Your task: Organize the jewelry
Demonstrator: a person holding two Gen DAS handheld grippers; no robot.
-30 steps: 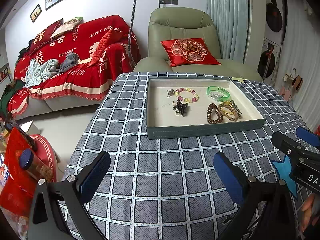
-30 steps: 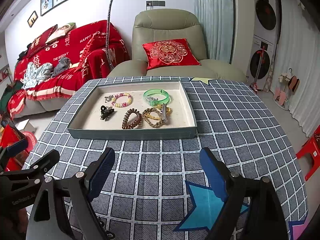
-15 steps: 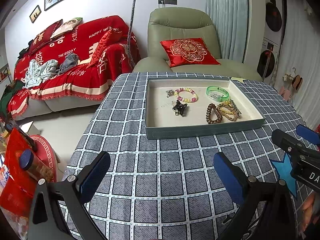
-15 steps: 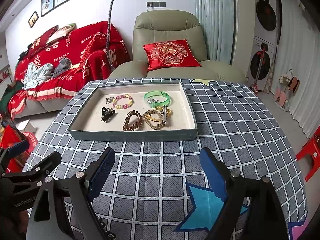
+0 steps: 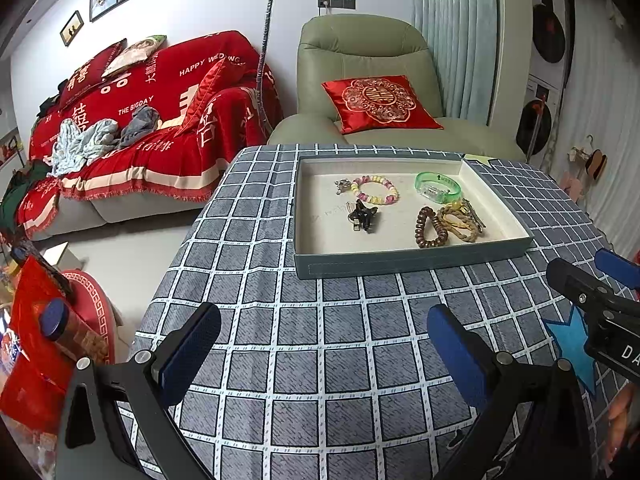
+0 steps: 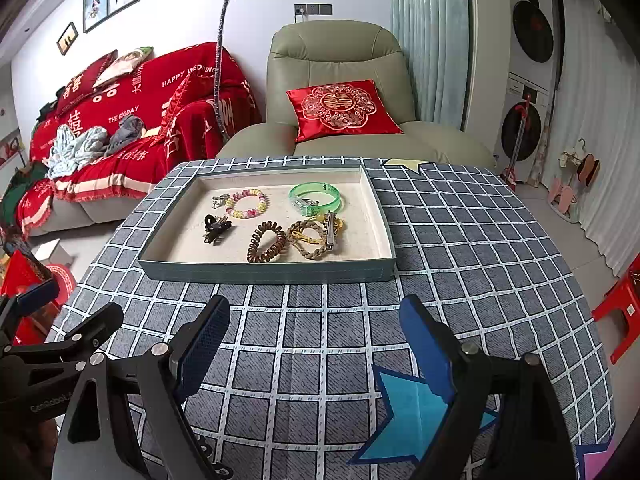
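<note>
Left wrist view: a bench (image 5: 320, 360) under a grey checked cloth stands in a living room, with a red-draped sofa (image 5: 140, 112) far left and a green armchair (image 5: 368, 80) behind. A shallow grey tray (image 5: 400, 260) sits on the far half of the bench and holds the jewelry: a pastel bead bracelet (image 5: 376, 189), a green bangle (image 5: 437, 187), a dark claw clip (image 5: 362, 216), a brown coil tie (image 5: 431, 227) and tan cords (image 5: 460, 220). The left hand-held gripper (image 5: 322, 340) hangs over bare cloth near the tray, jaws wide, holding nothing.

Right wrist view: the same tray (image 6: 272, 270) lies ahead, slightly left; a blue star (image 6: 416, 412) marks the cloth on the near right. The right hand-held gripper (image 6: 316, 340) is spread wide over the cloth, empty, nothing blocking its way to the tray.
</note>
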